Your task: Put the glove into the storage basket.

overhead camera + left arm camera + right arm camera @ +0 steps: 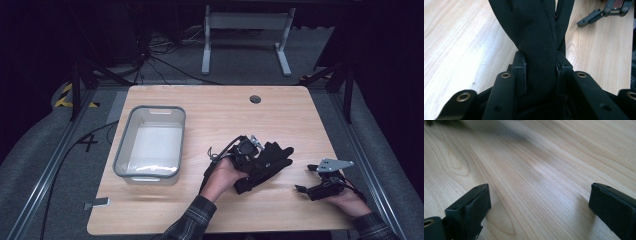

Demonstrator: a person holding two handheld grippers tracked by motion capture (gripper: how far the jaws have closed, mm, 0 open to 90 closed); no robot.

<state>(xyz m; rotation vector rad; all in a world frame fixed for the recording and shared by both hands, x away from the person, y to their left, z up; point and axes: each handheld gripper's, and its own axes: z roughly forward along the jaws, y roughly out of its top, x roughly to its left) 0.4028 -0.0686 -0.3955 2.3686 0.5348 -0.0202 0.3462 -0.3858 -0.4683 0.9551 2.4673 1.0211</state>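
Wooden table (210, 107), one, rounded corners, with a single round grommet hole (255, 99) near its far edge at about 12 o'clock. Broad bare wood lies along the far side and the near-left corner.

Clear plastic bin (150, 141), one, grey-rimmed, at 9 o'clock from the table's centre, standing just inside the left edge and well apart from both hands.

Black glove (274, 156), one, at roughly 4 o'clock from centre, its fingers pointing toward 2 o'clock. In the left gripper view the fabric (536, 37) rises between the two pads.

Left gripper (250, 162), held in the left hand (223, 175): jaws partly closed and pinching the glove, with both pads pressed against the cloth.

Right gripper (303, 189), at 4 o'clock near the right edge, held in the right hand (350, 201): jaws spread wide, with nothing between them. In the right gripper view they sit low over bare wood (531, 177). A strip of open table separates it from the glove.

Small grey tab (98, 202), one, at the near-left edge, about 7 o'clock.
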